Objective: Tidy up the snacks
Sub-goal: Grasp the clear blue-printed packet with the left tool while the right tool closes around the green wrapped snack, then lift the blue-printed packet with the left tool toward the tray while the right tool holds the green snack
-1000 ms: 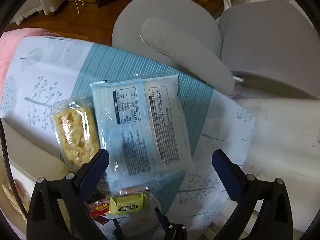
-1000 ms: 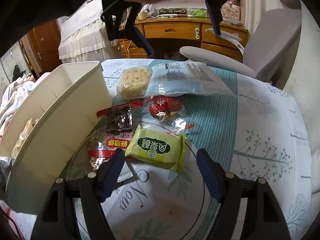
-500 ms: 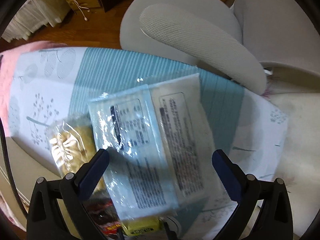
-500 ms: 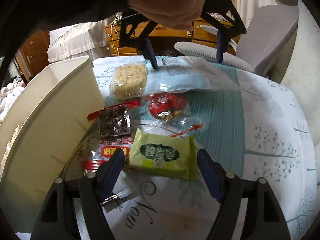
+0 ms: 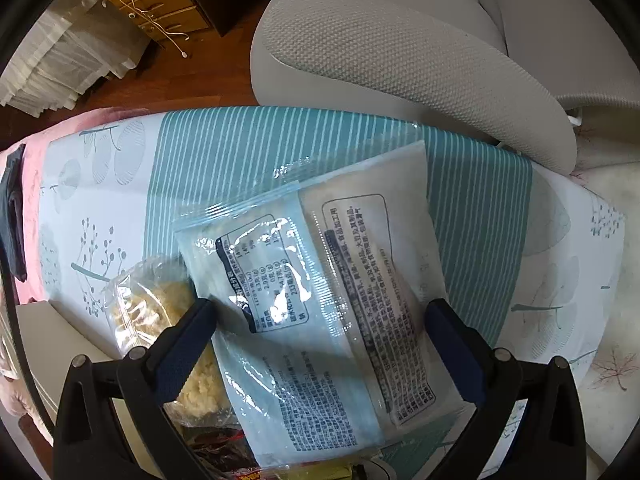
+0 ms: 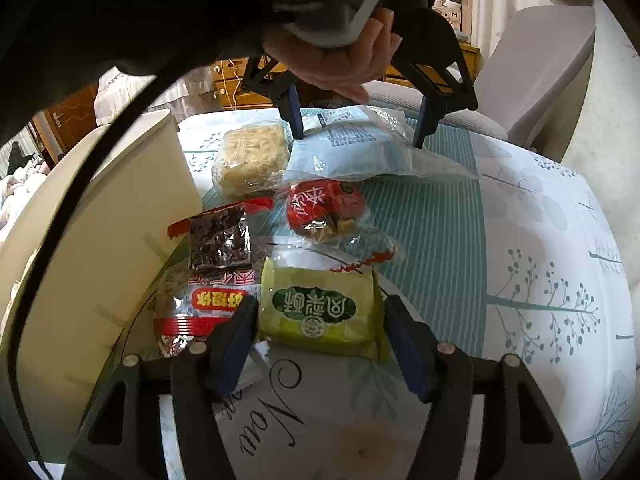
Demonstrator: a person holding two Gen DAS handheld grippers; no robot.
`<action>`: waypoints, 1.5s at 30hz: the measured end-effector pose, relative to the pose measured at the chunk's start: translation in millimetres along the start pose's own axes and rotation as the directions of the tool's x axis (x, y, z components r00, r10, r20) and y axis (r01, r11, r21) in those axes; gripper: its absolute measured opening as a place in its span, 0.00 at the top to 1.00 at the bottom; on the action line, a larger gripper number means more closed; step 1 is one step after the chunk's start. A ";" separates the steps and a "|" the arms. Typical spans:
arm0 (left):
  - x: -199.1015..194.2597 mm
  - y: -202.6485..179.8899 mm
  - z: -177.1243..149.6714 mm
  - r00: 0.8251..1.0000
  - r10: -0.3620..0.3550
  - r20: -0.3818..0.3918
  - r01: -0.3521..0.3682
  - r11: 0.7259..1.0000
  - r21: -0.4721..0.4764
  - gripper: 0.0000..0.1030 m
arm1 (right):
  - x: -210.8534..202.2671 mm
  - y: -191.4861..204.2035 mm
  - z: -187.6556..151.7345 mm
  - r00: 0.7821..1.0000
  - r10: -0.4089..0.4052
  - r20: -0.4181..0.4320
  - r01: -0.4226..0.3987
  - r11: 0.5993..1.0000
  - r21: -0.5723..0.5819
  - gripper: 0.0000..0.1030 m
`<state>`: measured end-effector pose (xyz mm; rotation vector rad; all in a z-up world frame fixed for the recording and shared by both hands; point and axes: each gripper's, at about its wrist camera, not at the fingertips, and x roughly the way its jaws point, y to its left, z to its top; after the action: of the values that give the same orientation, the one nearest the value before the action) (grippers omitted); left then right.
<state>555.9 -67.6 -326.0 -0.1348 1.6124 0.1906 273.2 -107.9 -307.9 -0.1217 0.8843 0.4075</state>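
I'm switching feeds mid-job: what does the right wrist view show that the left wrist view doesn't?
Only the right wrist view: the green packet between the right claw, whose jaws have just been closing, the red round snack, the dark snack packet, and the white bin.
Only the left wrist view: the wooden floor.
Both: the large blue bag, the yellow crispy bar, the open left claw straddling the bag, and the grey chair.

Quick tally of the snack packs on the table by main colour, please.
Pale blue pack: 1
Clear-wrapped yellow cake: 1
Red packs: 2
Dark pack: 1
Green pack: 1
Total: 6
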 end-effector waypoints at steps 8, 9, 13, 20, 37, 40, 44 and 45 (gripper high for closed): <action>-0.5 1.3 -20.7 0.998 -0.009 0.057 0.005 0.998 0.070 0.00 | -4.9 -0.4 1.1 0.999 0.022 -0.024 -0.022 1.000 0.000 0.46; -1.1 2.5 -24.3 0.998 -0.009 0.067 0.004 0.997 0.076 0.00 | -6.4 -1.5 1.1 0.999 0.024 -0.028 -0.024 1.000 0.002 0.46; -3.5 8.2 -35.5 0.995 -0.012 0.096 0.004 0.996 0.086 0.06 | -14.9 -6.7 -2.3 0.999 0.019 -0.048 -0.017 0.999 0.028 0.46; -2.6 31.1 -52.1 0.995 -0.044 0.090 0.040 0.998 0.050 0.12 | -25.4 -25.2 -7.4 0.997 -0.010 -0.083 0.017 0.997 0.077 0.47; -43.1 49.9 -94.9 0.982 -0.149 0.117 0.144 0.988 0.053 0.47 | -75.2 -42.1 -14.6 0.993 -0.071 -0.090 0.082 0.989 0.127 0.47; -57.5 56.5 -103.9 0.974 -0.182 0.131 0.177 0.983 0.052 0.62 | -89.1 -42.4 -15.7 0.993 -0.086 -0.082 0.096 0.986 0.136 0.47; -75.3 62.3 -112.7 0.966 -0.220 0.137 0.215 0.975 0.052 0.80 | -107.0 -41.4 -15.5 0.992 -0.104 -0.071 0.113 0.983 0.142 0.47; -78.9 62.8 -113.3 0.966 -0.221 0.134 0.215 0.975 0.059 0.81 | -112.8 -39.5 -16.4 0.992 -0.107 -0.068 0.116 0.983 0.141 0.47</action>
<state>436.3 -31.8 -239.7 -0.2579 1.4494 -0.0062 213.4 -181.9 -233.6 -0.0499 0.9584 0.2351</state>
